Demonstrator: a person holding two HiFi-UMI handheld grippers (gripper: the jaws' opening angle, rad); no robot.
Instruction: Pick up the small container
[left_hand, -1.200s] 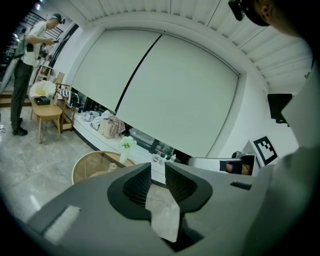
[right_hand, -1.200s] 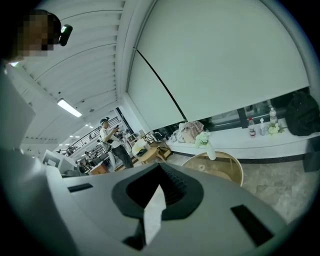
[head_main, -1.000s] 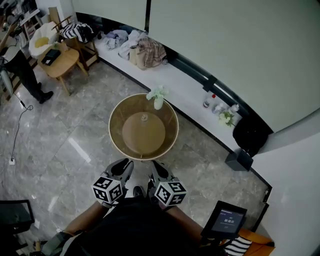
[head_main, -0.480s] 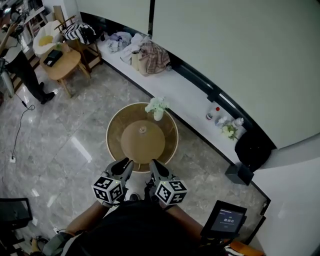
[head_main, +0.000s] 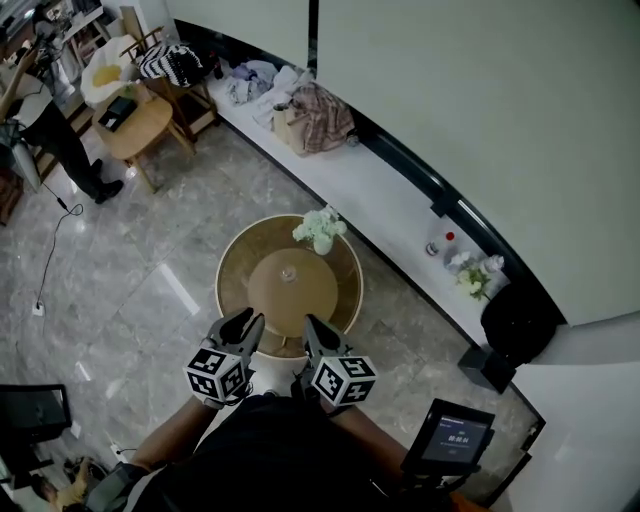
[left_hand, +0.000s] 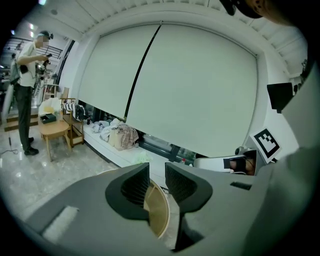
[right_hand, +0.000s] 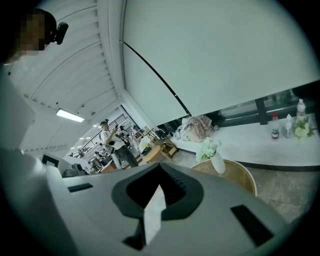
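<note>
Fingers (left_hand: 134, 186) of my left gripper (left_hand: 157, 169) are drawn almost together on nothing, and my right gripper (right_hand: 160, 170) is closed and empty too. I judge that's because both hang close to my body, short of the round table (head_main: 228, 290), with no reach begun. Out on the table's raised middle sits the small container (head_main: 288, 273), well apart from both. Count: two grippers, one table, one small container, and one vase of flowers (head_main: 321, 234) at the far rim, clear of my likely approach.

Small container (head_main: 289, 274) at centre of round table (head_main: 232, 285); vase (head_main: 322, 242) at its far edge. Ledge (head_main: 385, 195) runs behind table.
</note>
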